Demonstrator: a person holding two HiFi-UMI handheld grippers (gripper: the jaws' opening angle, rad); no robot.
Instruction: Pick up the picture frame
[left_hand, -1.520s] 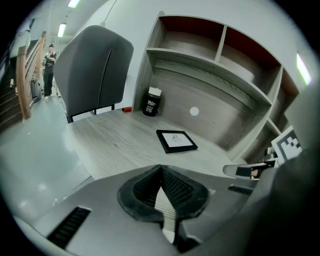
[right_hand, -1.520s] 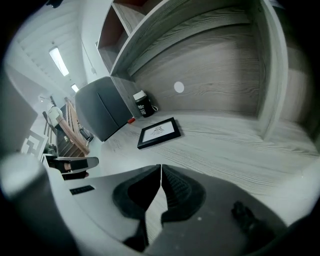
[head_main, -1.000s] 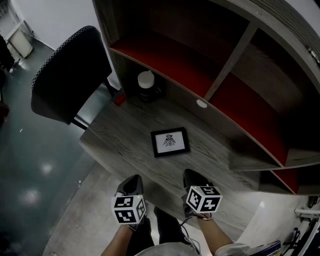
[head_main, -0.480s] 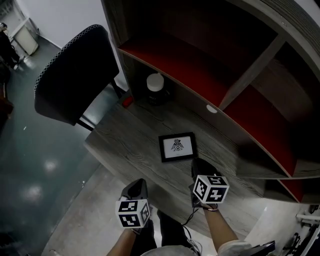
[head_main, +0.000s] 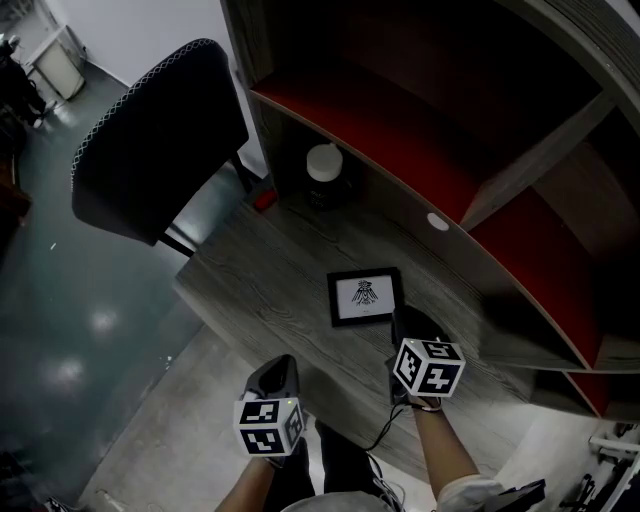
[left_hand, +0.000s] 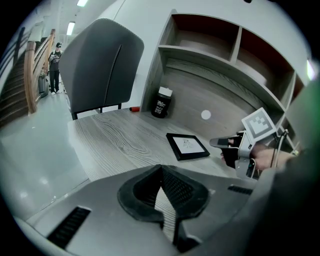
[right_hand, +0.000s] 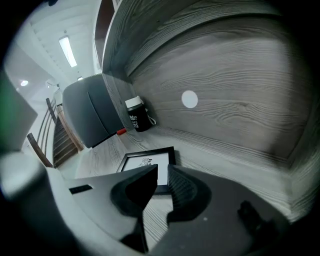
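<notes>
Beside the picture frame (head_main: 366, 297), right gripper (head_main: 405, 318) hovers

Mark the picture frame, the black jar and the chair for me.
picture frame (head_main: 366, 297): head view, on the white print inside the black border.
black jar (head_main: 325, 163): head view, on its white lid.
chair (head_main: 160, 140): head view, on the dark backrest.

The counter (head_main: 250, 285) is matt grey wood with a bold grain. The picture frame (head_main: 367, 297) has a smooth black border around white printed paper. The chair (head_main: 150, 140) back looks like dark cloth. The floor (head_main: 60, 300) is glossy. The shelf (head_main: 370, 120) surface is matt red.
</notes>
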